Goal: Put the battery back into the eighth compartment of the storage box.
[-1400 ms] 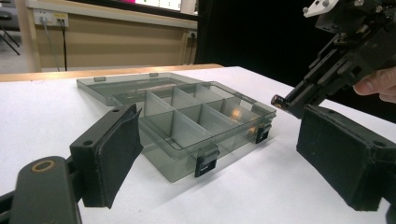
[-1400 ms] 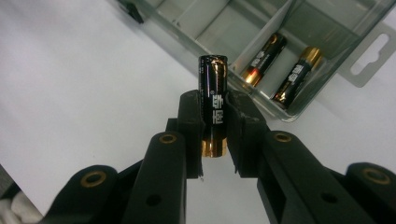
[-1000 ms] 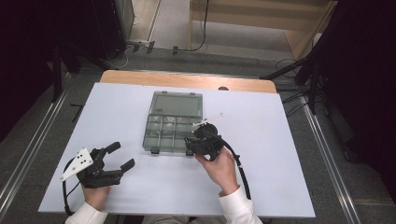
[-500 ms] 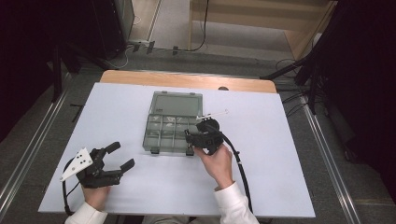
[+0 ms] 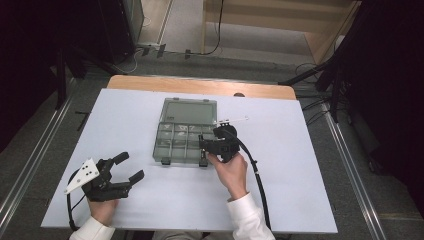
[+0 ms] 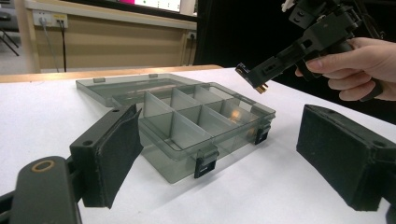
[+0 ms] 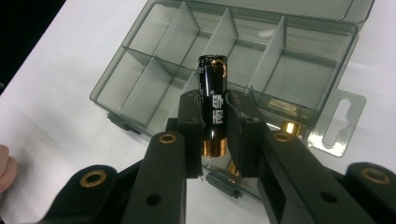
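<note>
We clamp the black-and-gold cylindrical battery in our right gripper, jaws tight, above the smoky transparent plastic compartment box for dropping in; our left gripper rests wide open, empty, on the worktop.

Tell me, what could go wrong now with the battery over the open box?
The right gripper pinches the battery only near its lower end, so it may tilt or slip out. It hangs over the dividers of the box, so it could land on a wall or in the wrong cell.
</note>
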The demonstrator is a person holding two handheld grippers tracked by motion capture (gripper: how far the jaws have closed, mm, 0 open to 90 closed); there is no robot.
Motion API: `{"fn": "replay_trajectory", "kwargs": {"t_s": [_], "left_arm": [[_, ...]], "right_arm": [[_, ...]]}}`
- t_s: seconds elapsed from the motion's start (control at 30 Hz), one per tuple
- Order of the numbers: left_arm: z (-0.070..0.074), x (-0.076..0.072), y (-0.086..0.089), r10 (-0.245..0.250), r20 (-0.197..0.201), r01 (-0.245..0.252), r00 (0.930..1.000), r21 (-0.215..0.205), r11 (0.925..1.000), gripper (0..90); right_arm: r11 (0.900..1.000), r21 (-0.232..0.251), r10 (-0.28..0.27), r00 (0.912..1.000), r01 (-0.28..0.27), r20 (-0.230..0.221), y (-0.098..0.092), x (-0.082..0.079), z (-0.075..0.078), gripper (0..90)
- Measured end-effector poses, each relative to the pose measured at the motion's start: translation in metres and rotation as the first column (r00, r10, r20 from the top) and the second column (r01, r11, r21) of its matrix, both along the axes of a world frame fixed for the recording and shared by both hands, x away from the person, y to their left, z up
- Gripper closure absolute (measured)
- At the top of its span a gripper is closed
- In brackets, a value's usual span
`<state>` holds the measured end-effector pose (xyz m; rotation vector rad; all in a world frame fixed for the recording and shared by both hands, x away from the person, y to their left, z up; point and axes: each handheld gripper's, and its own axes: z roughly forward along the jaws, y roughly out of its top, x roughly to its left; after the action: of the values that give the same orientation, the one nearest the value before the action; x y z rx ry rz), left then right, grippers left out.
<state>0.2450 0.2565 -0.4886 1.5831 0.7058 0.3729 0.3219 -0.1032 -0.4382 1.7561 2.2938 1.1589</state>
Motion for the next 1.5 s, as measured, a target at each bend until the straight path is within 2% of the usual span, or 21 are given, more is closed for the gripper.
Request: {"fn": "replay_trajectory", "kwargs": {"t_s": [0.2, 0.43, 0.53, 0.77, 0.83, 0.93, 1.0, 1.07, 1.17, 1.23, 1.37, 1.5], "left_arm": [[0.0, 0.0, 0.0, -0.001, 0.0, 0.001, 1.0, 0.0, 1.0, 13.2], [0.0, 0.0, 0.0, -0.001, 0.001, 0.001, 1.0, -0.001, 1.0, 13.2], [0.0, 0.0, 0.0, -0.001, 0.0, 0.001, 1.0, -0.002, 1.0, 13.2], [0.0, 0.0, 0.0, -0.003, 0.001, 0.003, 1.0, -0.001, 1.0, 13.2], [0.0, 0.0, 0.0, -0.003, 0.001, 0.003, 1.0, -0.001, 1.0, 13.2], [0.0, 0.0, 0.0, -0.003, -0.001, 0.003, 1.0, -0.001, 1.0, 13.2], [0.0, 0.0, 0.0, -0.005, -0.001, 0.005, 1.0, -0.001, 1.0, 13.2], [0.0, 0.0, 0.0, -0.004, 0.0, 0.004, 1.0, 0.0, 1.0, 13.2], [0.0, 0.0, -0.001, -0.004, -0.002, 0.004, 1.0, 0.001, 1.0, 13.2], [0.0, 0.0, 0.0, -0.006, -0.003, 0.006, 1.0, 0.0, 1.0, 13.2], [0.0, 0.0, 0.0, -0.004, -0.004, 0.004, 1.0, 0.004, 1.0, 13.2], [0.0, -0.001, 0.0, -0.006, -0.002, 0.006, 1.0, 0.008, 1.0, 13.2]], "right_arm": [[0.999, 0.028, -0.029, 0.9992, 0.029, -0.027, -0.002, 0.007, -0.005, 78.2], [0.997, 0.016, -0.071, 0.9944, 0.072, -0.078, -0.006, 0.016, -0.014, 78.2], [0.997, -0.006, -0.074, 0.992, 0.073, -0.103, -0.005, 0.017, -0.019, 78.2], [0.997, -0.042, -0.068, 0.9915, 0.063, -0.111, -0.001, 0.015, -0.021, 76.9], [0.997, -0.03, -0.072, 0.9923, 0.07, -0.1, -0.002, 0.014, -0.02, 62.2], [0.999, -0.03, -0.046, 0.9957, 0.043, -0.081, -0.003, 0.011, -0.016, 43.6], [0.999, -0.029, -0.016, 0.999, 0.015, -0.043, -0.002, 0.009, -0.014, 32.8], [0.999, -0.036, 0.009, 0.9999, -0.01, -0.011, -0.002, 0.006, -0.011, 17.0], [0.997, -0.059, 0.052, 0.9979, -0.05, 0.037, -0.002, 0.004, -0.009, 3.0], [0.995, -0.059, 0.078, 0.9952, -0.074, 0.06, -0.003, 0.004, -0.009, 0.9], [0.994, -0.025, 0.109, 0.9893, -0.107, 0.098, -0.005, 0.001, -0.008, 0.9], [0.992, -0.034, 0.124, 0.9772, -0.12, 0.172, -0.01, -0.006, -0.006, 0.0]]}}
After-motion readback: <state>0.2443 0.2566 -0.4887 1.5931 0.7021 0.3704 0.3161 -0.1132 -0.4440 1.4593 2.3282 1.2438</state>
